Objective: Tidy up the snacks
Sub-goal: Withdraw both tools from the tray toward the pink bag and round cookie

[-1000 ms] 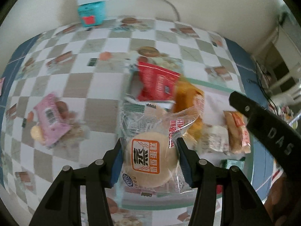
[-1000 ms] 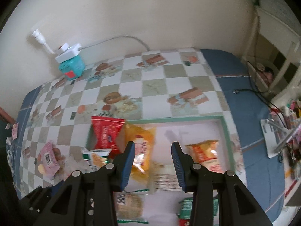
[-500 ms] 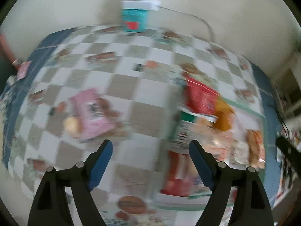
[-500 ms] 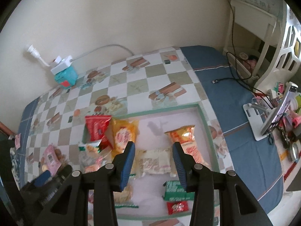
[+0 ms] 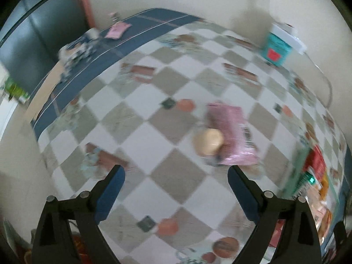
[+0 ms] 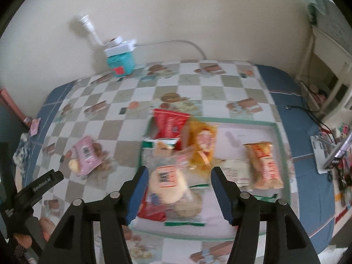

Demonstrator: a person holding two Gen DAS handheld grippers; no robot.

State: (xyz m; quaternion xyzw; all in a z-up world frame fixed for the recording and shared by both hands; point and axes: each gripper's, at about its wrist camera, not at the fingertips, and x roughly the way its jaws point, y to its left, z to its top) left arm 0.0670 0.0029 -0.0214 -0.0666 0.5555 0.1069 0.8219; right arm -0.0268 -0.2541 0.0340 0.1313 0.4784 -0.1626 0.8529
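**Both tools spread and empty above the snack surface**

In the left wrist view we saw the left tool (image 5: pixel 176 189) low in the frame, its jaws wide and opening further, with nothing between them but the checked cloth of the surface (image 5: pixel 167 123). Just above its right finger, right of centre, lay the pink snack packet (image 5: pixel 231 136), a pale round biscuit showing at its near end; the tool was not touching it. A teal box (image 5: pixel 277 49) stood at the upper right against the wall. The picture was blurred, so the finer print could not be read.

In the right wrist view the right tool (image 6: pixel 178 189) sat at the lower middle, jaws parted and opening, pinching nothing. Beyond and between its fingers lay a round steamed-cake packet (image 6: pixel 167 182) on the pile in the green-rimmed tray (image 6: pixel 277 132). A red packet (image 6: pixel 169 125) and a yellow packet (image 6: pixel 202 145) lay at the tray's upper left, and an orange packet (image 6: pixel 264 165) lay apart towards its right. The pink packet rested outside the tray, left of centre, and the left tool's black body entered from the lower left edge.
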